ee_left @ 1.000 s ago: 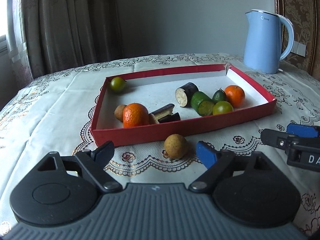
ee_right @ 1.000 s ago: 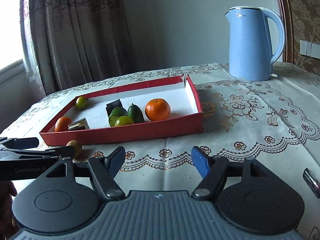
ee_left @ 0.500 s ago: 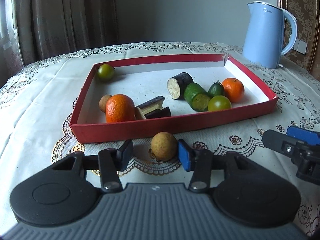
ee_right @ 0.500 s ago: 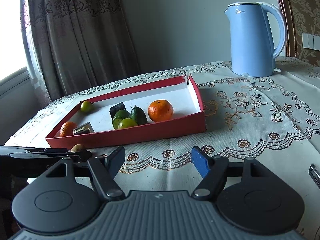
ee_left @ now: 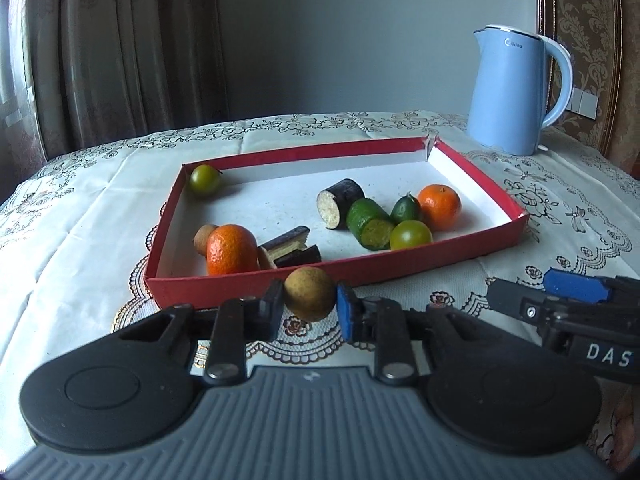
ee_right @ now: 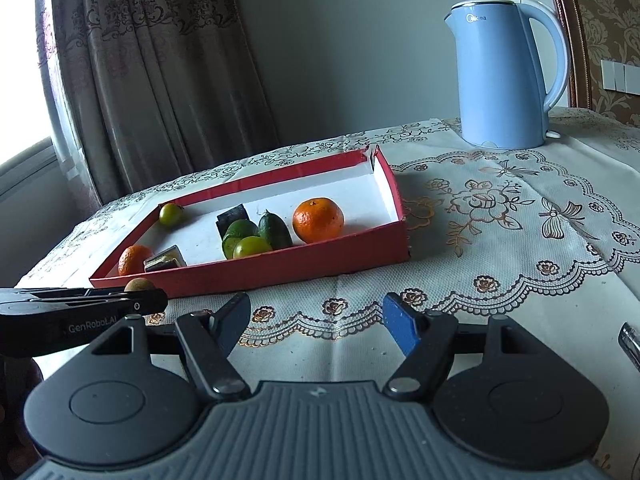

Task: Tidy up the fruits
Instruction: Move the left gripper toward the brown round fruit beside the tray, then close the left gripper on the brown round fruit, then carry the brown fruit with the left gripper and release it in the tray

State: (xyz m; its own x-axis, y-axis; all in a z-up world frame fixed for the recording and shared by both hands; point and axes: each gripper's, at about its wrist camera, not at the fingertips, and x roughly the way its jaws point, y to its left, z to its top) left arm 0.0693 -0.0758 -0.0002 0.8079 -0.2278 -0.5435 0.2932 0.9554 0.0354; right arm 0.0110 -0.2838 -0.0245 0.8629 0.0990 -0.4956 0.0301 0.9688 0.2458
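Observation:
My left gripper (ee_left: pixel 309 305) is shut on a round brown fruit (ee_left: pixel 309 293), held just in front of the near wall of the red tray (ee_left: pixel 256 283). The tray holds two oranges (ee_left: pixel 231 249) (ee_left: pixel 439 206), two green tomatoes (ee_left: pixel 205 180), a cut cucumber (ee_left: pixel 369 223), an eggplant piece (ee_left: pixel 340 203), dark wafer pieces (ee_left: pixel 289 245) and another brown fruit (ee_left: pixel 203 237). My right gripper (ee_right: pixel 316 321) is open and empty over the tablecloth, to the right of the left gripper (ee_right: pixel 80 304). The brown fruit (ee_right: pixel 138 285) shows there too.
A light blue kettle (ee_left: pixel 516 92) stands at the back right of the table, behind the tray. A lace tablecloth (ee_right: pixel 500 248) covers the table. Curtains (ee_left: pixel 112 48) hang behind on the left. A metal object (ee_right: pixel 630 340) lies at the right edge.
My left gripper has moved in around the brown fruit and closed on it. The right gripper has stayed open and nearly still.

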